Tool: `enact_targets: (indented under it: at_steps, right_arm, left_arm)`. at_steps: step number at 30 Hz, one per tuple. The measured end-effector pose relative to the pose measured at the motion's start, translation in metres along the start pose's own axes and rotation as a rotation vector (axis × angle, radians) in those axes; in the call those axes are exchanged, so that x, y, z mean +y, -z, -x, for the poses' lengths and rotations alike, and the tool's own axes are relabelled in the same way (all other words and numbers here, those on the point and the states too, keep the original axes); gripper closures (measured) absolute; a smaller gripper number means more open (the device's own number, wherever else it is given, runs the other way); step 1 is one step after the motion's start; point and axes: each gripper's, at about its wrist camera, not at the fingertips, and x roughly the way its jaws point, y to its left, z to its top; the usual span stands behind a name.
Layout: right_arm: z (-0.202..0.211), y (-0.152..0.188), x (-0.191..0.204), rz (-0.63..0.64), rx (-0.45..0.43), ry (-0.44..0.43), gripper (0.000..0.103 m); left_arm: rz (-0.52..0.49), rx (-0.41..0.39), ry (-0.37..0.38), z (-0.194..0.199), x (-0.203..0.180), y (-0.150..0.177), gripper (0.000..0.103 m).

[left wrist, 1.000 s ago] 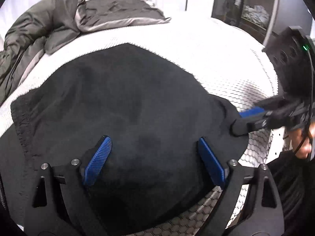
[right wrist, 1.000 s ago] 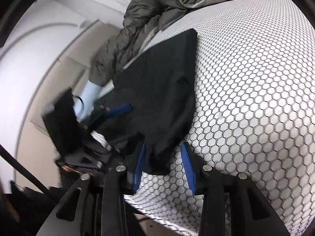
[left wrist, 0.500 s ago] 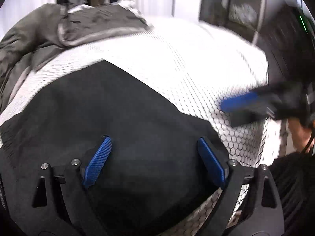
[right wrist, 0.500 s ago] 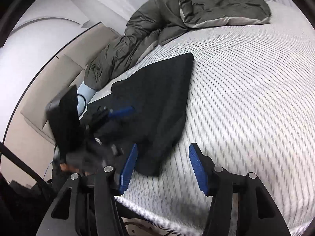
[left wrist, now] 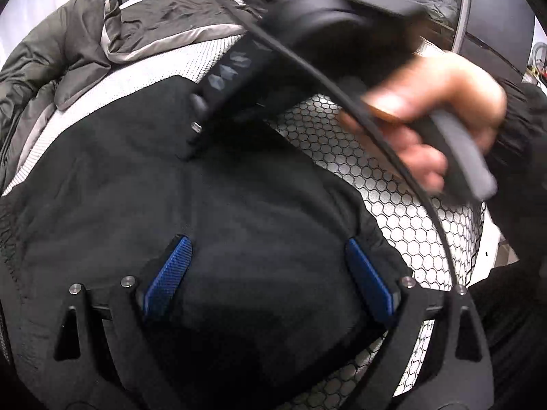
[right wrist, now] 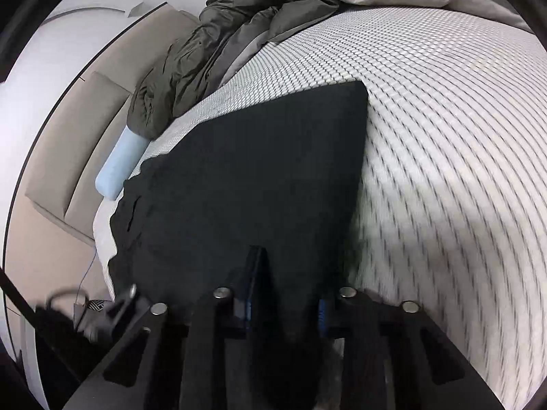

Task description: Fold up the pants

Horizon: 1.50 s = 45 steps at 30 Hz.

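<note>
The black pants (left wrist: 205,212) lie folded flat on a bed with a white honeycomb-pattern cover (left wrist: 393,177). My left gripper (left wrist: 270,273) is open, its blue pads spread wide just above the near end of the pants. In the left wrist view the right gripper body (left wrist: 246,68) and the hand holding it (left wrist: 434,109) reach across over the pants. In the right wrist view the pants (right wrist: 259,177) fill the centre. My right gripper (right wrist: 287,294) sits low on the cloth with its jaws a little apart; cloth lies between them, and whether it is gripped is unclear.
A grey-green duvet (right wrist: 239,34) is bunched at the far side of the bed; it also shows in the left wrist view (left wrist: 68,51). A light blue pillow (right wrist: 119,164) and beige headboard (right wrist: 68,157) are at the left. A shelf (left wrist: 441,0) stands behind.
The right gripper has swung from the bed's edge in over the pants and narrowed its jaws. The left gripper stays open over the near end.
</note>
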Motion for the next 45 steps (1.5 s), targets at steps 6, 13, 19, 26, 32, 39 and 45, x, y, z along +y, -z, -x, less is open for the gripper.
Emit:
enact_targets:
  at_steps: [6,13,19,26,32,39,45]
  right_arm:
    - [-0.015,-0.062,-0.017,0.013,-0.028,0.045,0.081]
    - [-0.031,-0.102,0.002,0.077,-0.06,0.202,0.074]
    - [0.03,-0.049,0.001,-0.078,-0.193,0.067,0.034]
    - [0.016,0.008,0.01,-0.117,-0.114,0.013,0.085]
    - [0.032,-0.024,0.017,-0.059,-0.207,0.173,0.085]
    - [0.069,-0.013,0.042,-0.022,-0.262,0.24,0.05]
    - [0.044,-0.003,0.089,0.105,-0.168,0.193,0.045]
  left_arm:
    - [-0.003,0.008,0.027,0.004,0.006,0.004,0.013]
    - [0.035,-0.018,0.119,0.027,0.024,0.01,0.013]
    - [0.204,-0.177,0.042,0.078,0.098,0.02,0.011]
    - [0.504,-0.201,-0.162,0.095,0.206,0.035,0.01]
    - [0.463,-0.107,-0.257,0.082,0.24,0.032,0.01]
    - [0.436,-0.023,-0.138,0.059,0.269,-0.006,0.02]
    - [0.427,-0.009,-0.082,0.054,0.271,-0.023,0.024]
